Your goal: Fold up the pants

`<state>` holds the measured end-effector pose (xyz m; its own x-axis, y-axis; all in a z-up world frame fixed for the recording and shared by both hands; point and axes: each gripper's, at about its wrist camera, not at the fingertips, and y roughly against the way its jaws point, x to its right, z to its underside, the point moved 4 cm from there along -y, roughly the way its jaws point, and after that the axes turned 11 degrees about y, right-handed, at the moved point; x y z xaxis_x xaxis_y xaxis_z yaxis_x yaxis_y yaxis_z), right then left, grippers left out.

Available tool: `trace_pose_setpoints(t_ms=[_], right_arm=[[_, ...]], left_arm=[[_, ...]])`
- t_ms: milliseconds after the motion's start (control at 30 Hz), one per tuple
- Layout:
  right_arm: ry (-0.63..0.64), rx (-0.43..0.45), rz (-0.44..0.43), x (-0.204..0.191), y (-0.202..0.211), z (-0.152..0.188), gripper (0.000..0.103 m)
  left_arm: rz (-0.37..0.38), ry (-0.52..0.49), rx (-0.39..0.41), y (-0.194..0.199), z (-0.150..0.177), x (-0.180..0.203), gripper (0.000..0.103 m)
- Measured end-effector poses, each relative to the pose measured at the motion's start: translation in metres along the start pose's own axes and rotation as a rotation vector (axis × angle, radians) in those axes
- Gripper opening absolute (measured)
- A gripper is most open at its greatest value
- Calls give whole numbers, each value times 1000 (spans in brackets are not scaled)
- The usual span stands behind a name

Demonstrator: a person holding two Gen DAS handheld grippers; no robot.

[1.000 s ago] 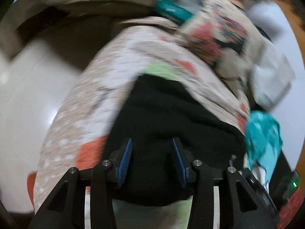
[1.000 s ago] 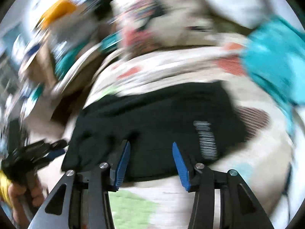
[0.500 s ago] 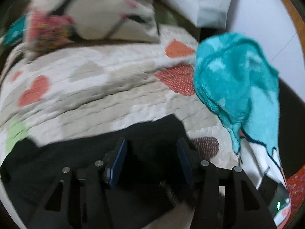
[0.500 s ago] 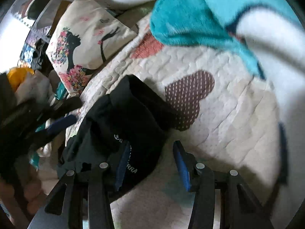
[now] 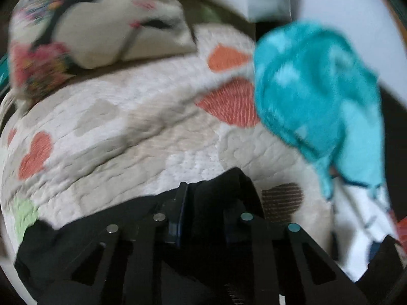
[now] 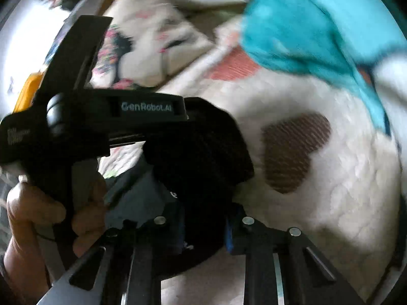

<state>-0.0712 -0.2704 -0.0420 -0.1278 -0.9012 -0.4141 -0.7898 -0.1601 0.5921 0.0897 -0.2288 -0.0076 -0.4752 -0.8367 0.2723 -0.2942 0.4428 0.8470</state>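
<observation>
Though both views are blurred, the count is easy: one pair of black pants (image 5: 142,231), one quilt (image 5: 132,132) patterned with hearts, one printed pillow (image 5: 101,25) at its far end, one teal towel (image 5: 318,101) heaped at the right, and two grippers.

The pants lie bunched on the quilt close to the person, their far edge beside a brown heart (image 6: 292,152).

Half a second ago the left gripper's (image 5: 206,203) fingers stood well apart over flat cloth; now they have drawn closer together, and a raised fold of the pants fills the gap between them. Whether the pads actually pinch the fold I cannot tell, since black cloth and black fingers merge.

The right gripper (image 6: 203,223) has come in nearer as well: earlier only its left finger overlapped the pants, with bare quilt between the fingers, and now dark cloth fills the space between them. Its jaws stand moderately apart, narrower than before; a firm grip is not shown.

From the right wrist view the left gripper's body (image 6: 142,111) lies almost level across the scene, nose pointing right into the bunched cloth, and the left hand (image 6: 45,218) wraps its handle from below at the lower left, fingers curled round it. The two tools sit close together at the same end of the pants.
</observation>
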Motion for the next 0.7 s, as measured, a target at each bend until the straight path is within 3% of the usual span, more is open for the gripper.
trace_pose_setpoints(t_ms=[200,300,500,700], right_arm=[[301,50,-55,-93,28,-5,24],[466,38,-82,-150,27,6,24],[701,-50,-125,-233,-6,46,23],[855,-140,-90,-273,-50,87,23]], left_arm=[[147,227,132,96,16,-76,21],[174,315,174,125,30,-123,21],[240,549,219,144,78,-225,18],[278,728,253,134,110,-291,16]])
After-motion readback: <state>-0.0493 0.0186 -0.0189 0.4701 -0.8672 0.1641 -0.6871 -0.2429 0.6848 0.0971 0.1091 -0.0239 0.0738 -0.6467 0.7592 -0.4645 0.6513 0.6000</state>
